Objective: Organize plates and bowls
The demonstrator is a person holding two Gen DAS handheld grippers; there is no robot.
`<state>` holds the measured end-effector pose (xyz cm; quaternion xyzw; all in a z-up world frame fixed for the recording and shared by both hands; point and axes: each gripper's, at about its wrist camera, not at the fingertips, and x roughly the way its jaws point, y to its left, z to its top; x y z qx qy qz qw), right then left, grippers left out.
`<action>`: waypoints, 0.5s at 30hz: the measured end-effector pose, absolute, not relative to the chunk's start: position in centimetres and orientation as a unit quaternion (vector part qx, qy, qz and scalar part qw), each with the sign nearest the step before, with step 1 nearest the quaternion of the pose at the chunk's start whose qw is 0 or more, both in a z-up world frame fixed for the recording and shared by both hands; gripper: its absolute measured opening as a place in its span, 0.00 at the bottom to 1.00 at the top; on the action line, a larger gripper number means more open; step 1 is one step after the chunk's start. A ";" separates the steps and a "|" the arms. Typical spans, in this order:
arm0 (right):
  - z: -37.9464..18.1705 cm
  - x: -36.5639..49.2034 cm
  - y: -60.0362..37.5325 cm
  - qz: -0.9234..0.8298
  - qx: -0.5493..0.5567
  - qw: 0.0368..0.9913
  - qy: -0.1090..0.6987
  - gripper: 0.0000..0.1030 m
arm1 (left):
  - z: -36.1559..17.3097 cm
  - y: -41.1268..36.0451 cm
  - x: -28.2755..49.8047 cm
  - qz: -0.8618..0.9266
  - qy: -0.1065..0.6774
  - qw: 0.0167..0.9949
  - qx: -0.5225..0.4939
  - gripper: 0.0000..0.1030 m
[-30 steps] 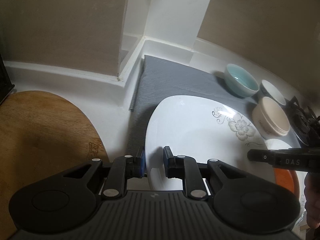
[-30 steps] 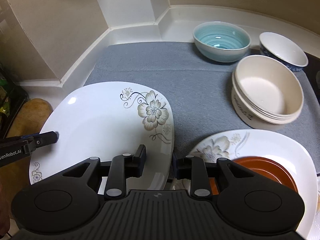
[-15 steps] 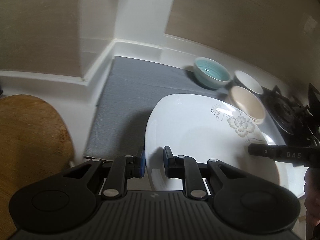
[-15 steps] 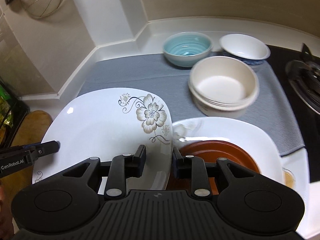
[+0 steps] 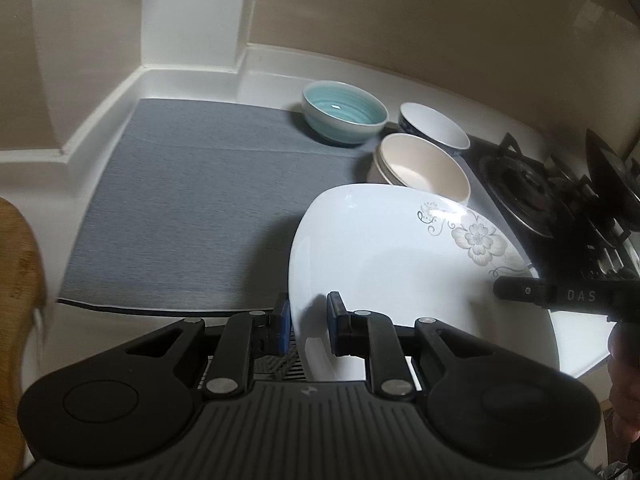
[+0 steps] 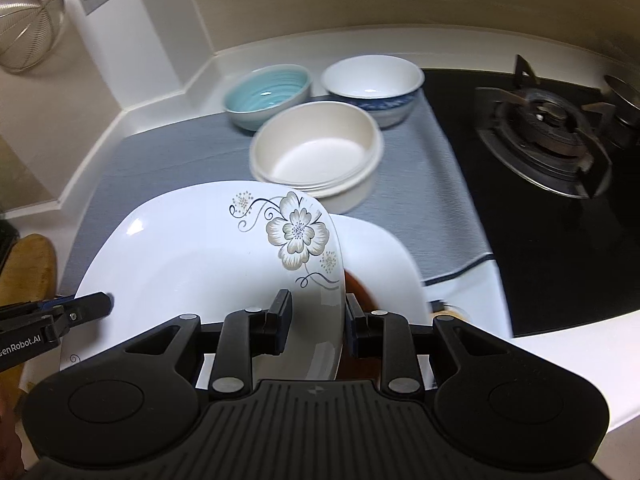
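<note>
Both grippers hold a white flower-pattern plate [image 5: 392, 264] by opposite rims, lifted above the counter. My left gripper [image 5: 308, 322] is shut on its left rim; my right gripper [image 6: 316, 322] is shut on its right rim [image 6: 248, 272]. Under it lies a second white plate [image 6: 384, 256] carrying a brown dish [image 6: 360, 286], mostly hidden. A stack of cream bowls [image 6: 320, 152], a teal bowl [image 6: 268, 94] and a blue-and-white bowl [image 6: 374, 84] stand on the grey mat [image 5: 192, 200]. The right gripper's finger shows in the left view [image 5: 560, 294].
A gas stove [image 6: 548, 128] lies right of the mat. A wooden board [image 5: 16, 280] sits at the left. The white counter wall edge [image 5: 100, 128] borders the mat at the back left. A wire strainer [image 6: 28, 28] hangs on the wall.
Both grippers have carried the flower plate up and to the right, so it now overlaps the second plate and covers most of the brown dish.
</note>
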<state>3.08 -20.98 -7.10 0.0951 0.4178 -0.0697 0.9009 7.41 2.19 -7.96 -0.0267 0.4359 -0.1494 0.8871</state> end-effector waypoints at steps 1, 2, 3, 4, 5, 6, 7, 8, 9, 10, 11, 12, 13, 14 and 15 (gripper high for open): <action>-7.2 3.1 -21.4 -0.070 0.096 0.900 0.420 0.28 | -8.1 1.8 7.5 -0.148 0.437 0.887 -0.026 0.19; -7.3 3.1 -21.8 -0.071 0.097 0.898 0.422 0.28 | -8.1 1.4 7.6 -0.146 0.438 0.886 -0.025 0.19; -7.3 3.2 -22.1 -0.071 0.097 0.898 0.424 0.28 | -8.1 1.1 7.6 -0.145 0.439 0.886 -0.024 0.19; -7.4 3.2 -22.3 -0.071 0.096 0.897 0.426 0.28 | -8.2 0.8 7.7 -0.145 0.440 0.886 -0.024 0.19; -7.4 3.3 -22.6 -0.071 0.096 0.897 0.427 0.28 | -8.2 0.6 7.8 -0.144 0.441 0.885 -0.024 0.19; -7.5 3.4 -22.8 -0.071 0.097 0.896 0.427 0.28 | -8.4 0.4 8.0 -0.143 0.443 0.884 -0.025 0.20; -7.4 3.4 -23.1 -0.070 0.098 0.896 0.428 0.28 | -8.4 0.2 8.0 -0.142 0.445 0.884 -0.025 0.20; -7.4 3.4 -23.3 -0.069 0.099 0.895 0.429 0.28 | -8.5 0.0 8.1 -0.141 0.446 0.883 -0.024 0.20; -7.5 3.5 -23.4 -0.068 0.098 0.895 0.430 0.28 | -8.6 -0.1 8.1 -0.141 0.448 0.883 -0.024 0.20; -7.6 3.6 -23.7 -0.067 0.097 0.895 0.431 0.28 | -8.7 -0.1 8.1 -0.140 0.449 0.882 -0.024 0.20; -7.6 3.6 -23.8 -0.066 0.097 0.894 0.433 0.28 | -8.8 -0.3 8.1 -0.141 0.450 0.882 -0.023 0.20; -7.7 3.6 -24.0 -0.066 0.098 0.893 0.433 0.28 | -8.8 -0.4 8.1 -0.142 0.450 0.881 -0.022 0.20; -7.7 3.6 -24.2 -0.066 0.098 0.893 0.434 0.28 | -8.9 -0.5 8.1 -0.142 0.451 0.881 -0.022 0.20; -7.7 3.5 -24.3 -0.066 0.098 0.893 0.434 0.28 | -8.9 -0.6 8.1 -0.142 0.451 0.881 -0.021 0.20; -7.7 3.5 -24.5 -0.065 0.098 0.893 0.435 0.28 | -8.9 -0.7 8.1 -0.143 0.452 0.881 -0.020 0.20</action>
